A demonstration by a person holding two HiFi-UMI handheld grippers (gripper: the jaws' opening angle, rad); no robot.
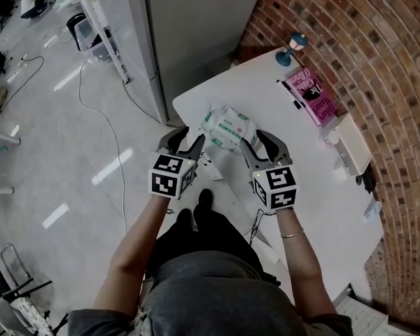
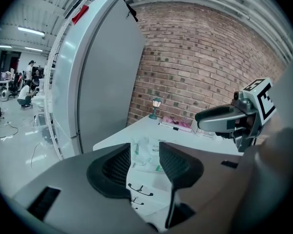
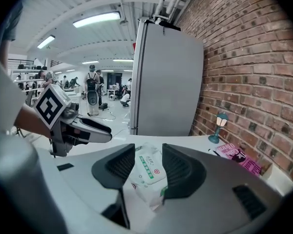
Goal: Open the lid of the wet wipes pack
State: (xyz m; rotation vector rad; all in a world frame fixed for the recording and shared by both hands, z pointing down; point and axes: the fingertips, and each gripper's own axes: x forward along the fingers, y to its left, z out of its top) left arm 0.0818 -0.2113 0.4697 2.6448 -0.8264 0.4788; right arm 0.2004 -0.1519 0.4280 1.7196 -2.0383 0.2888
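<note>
Light: even indoor, from long white ceiling tube lamps [image 3: 96, 18].
Glare: pale streaks on the glossy grey floor [image 1: 110, 166].
Distortion: both gripper views are fisheye with black corners.
Focus: the nearest foreground is soft.

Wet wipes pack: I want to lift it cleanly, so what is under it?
The wet wipes pack lies on the white table, and only bare tabletop shows around its edges. Anything flat lying beneath the pack is covered by it.

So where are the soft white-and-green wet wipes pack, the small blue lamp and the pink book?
Soft white-and-green wet wipes pack [image 1: 227, 126], head view, middle of its top.
Small blue lamp [image 1: 297, 40], head view, its shade.
Pink book [image 1: 312, 95], head view, its cover.
</note>
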